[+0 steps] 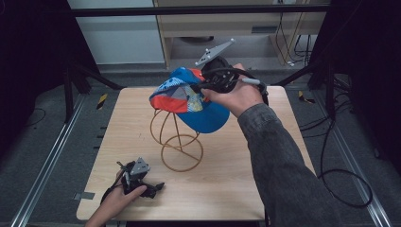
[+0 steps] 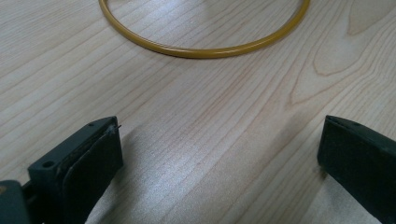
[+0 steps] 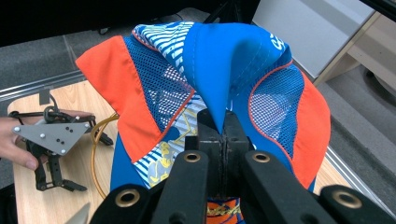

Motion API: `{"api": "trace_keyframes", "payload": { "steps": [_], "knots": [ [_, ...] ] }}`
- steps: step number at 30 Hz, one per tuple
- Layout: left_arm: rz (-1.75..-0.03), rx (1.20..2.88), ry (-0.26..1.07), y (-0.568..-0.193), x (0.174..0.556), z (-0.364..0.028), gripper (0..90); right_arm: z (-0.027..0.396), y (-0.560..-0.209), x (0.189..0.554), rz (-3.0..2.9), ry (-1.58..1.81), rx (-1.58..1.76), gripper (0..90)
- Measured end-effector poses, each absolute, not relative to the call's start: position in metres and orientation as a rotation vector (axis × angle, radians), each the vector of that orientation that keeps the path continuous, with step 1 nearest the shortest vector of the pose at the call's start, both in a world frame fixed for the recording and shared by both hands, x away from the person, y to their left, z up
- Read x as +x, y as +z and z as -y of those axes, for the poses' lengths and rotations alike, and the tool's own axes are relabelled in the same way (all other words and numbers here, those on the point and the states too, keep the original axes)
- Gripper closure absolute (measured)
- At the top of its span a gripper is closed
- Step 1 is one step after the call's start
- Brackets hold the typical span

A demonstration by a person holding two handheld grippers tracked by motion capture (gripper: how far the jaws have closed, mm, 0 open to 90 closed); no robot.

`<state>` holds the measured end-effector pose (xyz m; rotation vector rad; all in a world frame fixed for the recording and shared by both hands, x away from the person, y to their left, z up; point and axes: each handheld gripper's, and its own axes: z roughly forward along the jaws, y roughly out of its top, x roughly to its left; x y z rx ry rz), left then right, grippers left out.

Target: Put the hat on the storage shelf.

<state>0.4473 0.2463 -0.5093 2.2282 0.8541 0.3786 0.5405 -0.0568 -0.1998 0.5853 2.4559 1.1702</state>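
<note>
A: We've got the right gripper (image 3: 219, 140) w/ jaws pinched tight on a fold of the blue-and-orange cap (image 1: 191, 99), holding it above the gold wire hat stand (image 1: 177, 144) at mid-table, prob. to seat it on top.

B: And the left gripper (image 1: 142, 182)?

A: Resting on the wooden table (image 1: 227, 179) near its front edge, jaws wide apart, nothing between them. Cap's long axis runs brim-to-back; brim tilts down toward us.

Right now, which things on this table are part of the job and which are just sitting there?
In the job:
cap, pinched by the right gripper
wire stand

Not in it:
left gripper, open, resting on the table
cables on the floor
</note>
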Motion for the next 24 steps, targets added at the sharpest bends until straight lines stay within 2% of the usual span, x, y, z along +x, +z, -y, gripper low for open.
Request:
{"api": "trace_keyframes", "payload": {
  "steps": [24],
  "knots": [
    [-0.856,2.226,0.377,-0.509,0.447,-0.246,0.0,0.02,-0.214,0.559,-2.547,1.122,0.544,89.7]
  ]
}}
